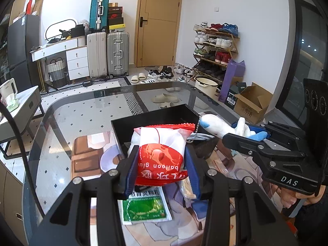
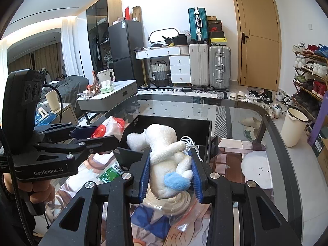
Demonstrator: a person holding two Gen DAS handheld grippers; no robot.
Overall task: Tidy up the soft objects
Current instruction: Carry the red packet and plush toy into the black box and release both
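Left gripper (image 1: pixel 161 164): closed on a red-and-white packet (image 1: pixel 162 153) printed "balloon glue"; the blue pads press its two sides and it hangs clear of the table.
Right gripper (image 2: pixel 170 174): closed on a white plush toy (image 2: pixel 166 155) with a blue tip; both blue pads squeeze its body and the toy's head reaches toward the box.
Black box (image 1: pixel 155 121): open-topped, on the glass table (image 1: pixel 82 110), near the middle of its width and back from the near edge; both held things sit just at its near rim.
Inside the box: a white cable (image 2: pixel 190 141) lies coiled by the right wall in the right wrist view.
Near edge of the table: a printed mat (image 1: pixel 184 225) covers the glass; a green-and-white sachet (image 1: pixel 145 207) lies flat on it under the left gripper.
Under the plush toy: a clear bag with a coiled cream thing (image 2: pixel 180 203) rests on the mat.
Right side of the table: a round white pad (image 2: pixel 258 172) lies flat, apart from the box.
Person: a hand (image 2: pixel 39 190) grips the left gripper's handle.
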